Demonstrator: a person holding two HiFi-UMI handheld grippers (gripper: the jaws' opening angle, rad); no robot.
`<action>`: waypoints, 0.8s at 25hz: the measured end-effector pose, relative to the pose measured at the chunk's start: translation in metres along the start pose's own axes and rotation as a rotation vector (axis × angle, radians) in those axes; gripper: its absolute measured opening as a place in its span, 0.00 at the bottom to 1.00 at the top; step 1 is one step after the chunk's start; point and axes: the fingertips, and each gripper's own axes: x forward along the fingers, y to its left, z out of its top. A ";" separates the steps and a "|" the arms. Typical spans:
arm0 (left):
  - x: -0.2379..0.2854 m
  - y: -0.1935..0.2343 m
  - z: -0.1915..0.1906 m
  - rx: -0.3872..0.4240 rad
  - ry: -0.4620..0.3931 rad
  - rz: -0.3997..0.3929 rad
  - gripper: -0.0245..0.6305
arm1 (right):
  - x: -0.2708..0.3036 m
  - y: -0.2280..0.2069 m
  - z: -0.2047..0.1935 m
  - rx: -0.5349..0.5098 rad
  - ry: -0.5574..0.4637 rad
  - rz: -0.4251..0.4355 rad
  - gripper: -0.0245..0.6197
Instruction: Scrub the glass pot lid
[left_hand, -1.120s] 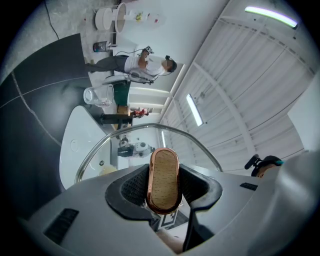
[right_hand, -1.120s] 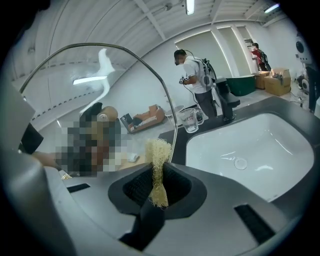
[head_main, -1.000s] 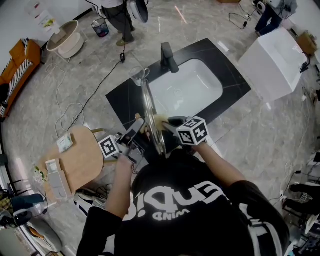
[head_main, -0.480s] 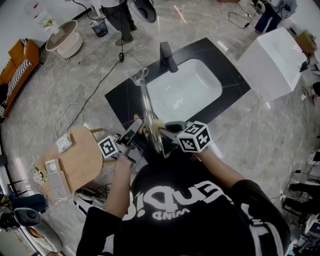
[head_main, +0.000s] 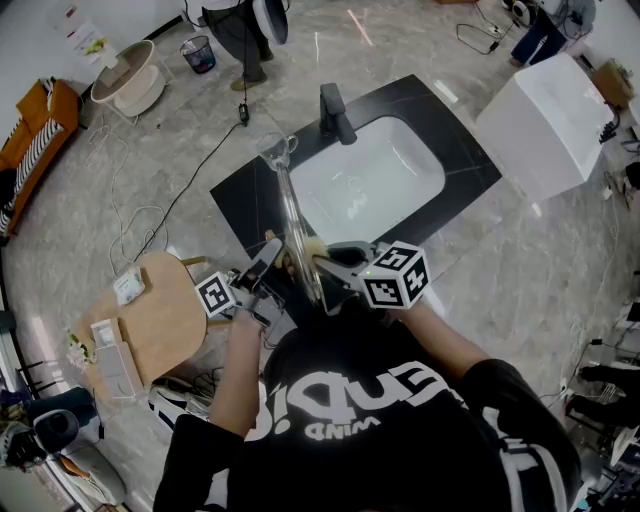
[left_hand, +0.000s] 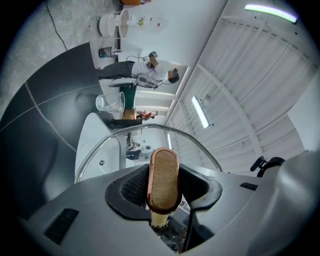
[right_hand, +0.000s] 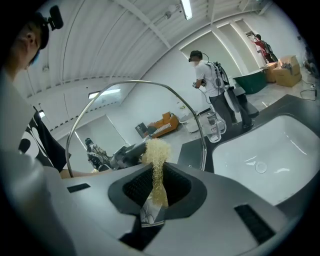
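Clamping my left gripper (head_main: 272, 256) on the glass pot lid (head_main: 296, 232) by its wooden knob (left_hand: 163, 179), I pinch a scrubber (right_hand: 157, 152) tight in my right gripper (head_main: 327, 259), with its tuft at the glass just ahead.

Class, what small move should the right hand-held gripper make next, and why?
Probably sweep the yellow scrubber across the glass lid toward its rim: the right hand-held gripper is shut on it near the lid's middle, while the left hand-held gripper clamps the wooden knob, holding the lid upright.

Head view steeply overhead, gripper views close-up (all share the lid (head_main: 292, 225))
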 end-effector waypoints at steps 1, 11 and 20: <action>-0.001 0.001 0.000 0.000 -0.002 0.003 0.31 | -0.001 0.002 0.003 -0.001 -0.005 0.005 0.11; -0.003 0.001 0.003 -0.019 -0.011 -0.010 0.31 | -0.006 0.013 0.023 -0.004 -0.069 0.026 0.11; -0.008 0.002 0.006 -0.010 -0.026 0.005 0.31 | -0.019 -0.006 0.028 0.019 -0.115 -0.010 0.11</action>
